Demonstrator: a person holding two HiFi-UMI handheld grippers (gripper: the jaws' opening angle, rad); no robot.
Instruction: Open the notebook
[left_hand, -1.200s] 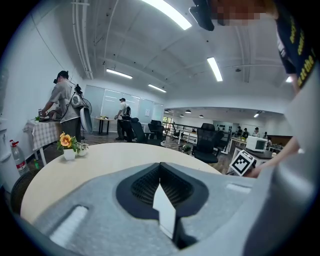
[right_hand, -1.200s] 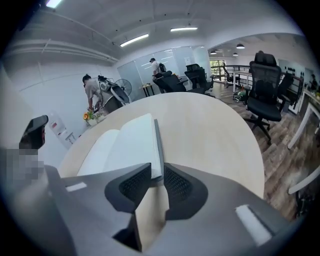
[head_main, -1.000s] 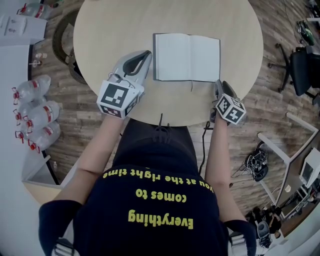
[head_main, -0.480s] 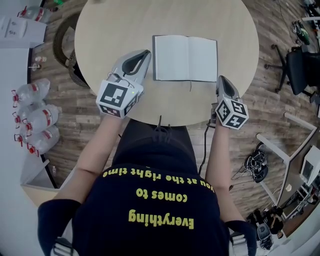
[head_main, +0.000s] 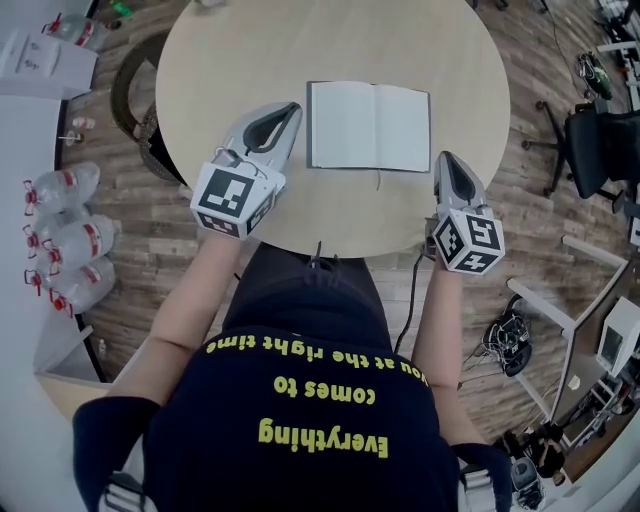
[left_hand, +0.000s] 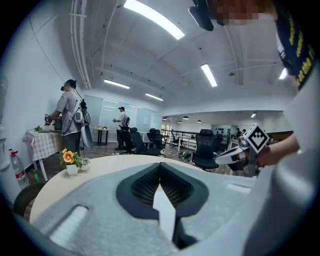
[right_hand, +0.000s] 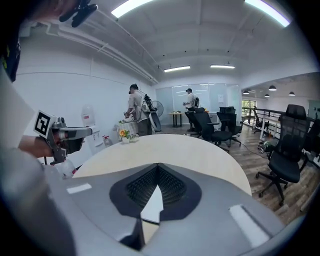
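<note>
The notebook (head_main: 370, 127) lies open flat on the round wooden table (head_main: 250, 60), showing two blank white pages; its thin ribbon (head_main: 378, 180) trails off the near edge. My left gripper (head_main: 291, 106) is shut and empty, just left of the notebook's left edge. My right gripper (head_main: 446, 157) is shut and empty too, raised off the table by the notebook's near right corner. In the left gripper view the jaws (left_hand: 160, 164) meet in a closed seam, and in the right gripper view the jaws (right_hand: 158, 166) also meet. Neither gripper touches the notebook.
A small pot of flowers (left_hand: 70, 161) stands at the table's far side. Water bottles (head_main: 70, 240) lie on the floor at left, and office chairs (head_main: 600, 140) stand at right. People (right_hand: 136, 115) stand at tables in the room beyond.
My right gripper has lifted up and away from the notebook's near right corner and looks larger in the head view. The left gripper has barely shifted. The notebook stays open.
</note>
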